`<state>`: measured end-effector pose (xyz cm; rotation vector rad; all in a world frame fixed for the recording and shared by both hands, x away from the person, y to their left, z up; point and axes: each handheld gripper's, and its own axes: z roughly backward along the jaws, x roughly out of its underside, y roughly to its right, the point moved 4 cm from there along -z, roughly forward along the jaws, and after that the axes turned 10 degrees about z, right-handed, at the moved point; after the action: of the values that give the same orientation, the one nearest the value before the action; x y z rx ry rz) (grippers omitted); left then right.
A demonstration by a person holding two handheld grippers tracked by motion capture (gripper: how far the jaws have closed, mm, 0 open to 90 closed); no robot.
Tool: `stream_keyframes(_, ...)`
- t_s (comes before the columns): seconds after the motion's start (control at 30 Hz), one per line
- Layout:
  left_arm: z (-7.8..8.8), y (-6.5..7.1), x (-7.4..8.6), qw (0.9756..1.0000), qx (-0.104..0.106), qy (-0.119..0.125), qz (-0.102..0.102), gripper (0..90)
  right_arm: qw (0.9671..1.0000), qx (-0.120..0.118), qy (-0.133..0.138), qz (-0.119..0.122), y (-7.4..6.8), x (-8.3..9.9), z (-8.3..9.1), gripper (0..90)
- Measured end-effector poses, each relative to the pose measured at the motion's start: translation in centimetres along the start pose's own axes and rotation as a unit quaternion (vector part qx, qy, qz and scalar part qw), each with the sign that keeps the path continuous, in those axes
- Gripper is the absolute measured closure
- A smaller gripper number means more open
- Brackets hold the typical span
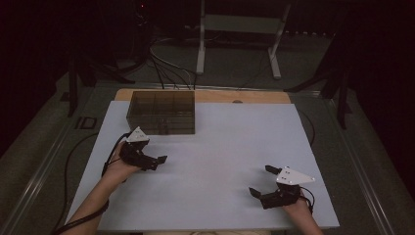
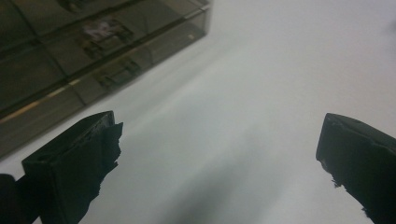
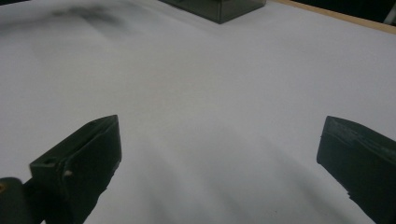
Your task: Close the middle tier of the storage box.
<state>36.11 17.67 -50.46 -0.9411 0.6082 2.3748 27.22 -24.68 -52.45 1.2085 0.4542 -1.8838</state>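
A smoky see-through box (image 1: 161, 112) with several compartments stands at the back left of the white table top (image 1: 225, 147). My left gripper (image 1: 157, 161) hovers just in front of the box, near its front left corner. Its jaws stand wide apart and nothing is between them (image 2: 219, 135). The box (image 2: 93, 51) lies ahead and to the left in the left gripper view, with small dark parts inside. My right gripper (image 1: 263, 181) is near the front right of the table, open and with nothing in it (image 3: 219, 128). The box's corner (image 3: 219, 8) shows far off in the right gripper view.
A wooden strip (image 1: 235, 96) edges the table's far side. Beyond it are a white stand (image 1: 240, 29) and cables (image 1: 166, 73) on the floor. Bare white surface lies between the two grippers.
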Motion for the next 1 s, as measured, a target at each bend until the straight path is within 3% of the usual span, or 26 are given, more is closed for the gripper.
stream_keyframes(0.57, 0.3, 1.9, 2.1, 0.9993, 0.03, -0.002, -0.022, 0.0, 1.0, -0.001, -0.002, 0.004, -0.1, 0.0, -0.1, 0.1)
stream_keyframes(1.0, 1.3, 2.3, 4.1, 0.9989, 0.043, -0.003, -0.02, 0.0, 1.0, -0.002, -0.005, 0.006, -0.1, 0.0, -0.1, 0.1)
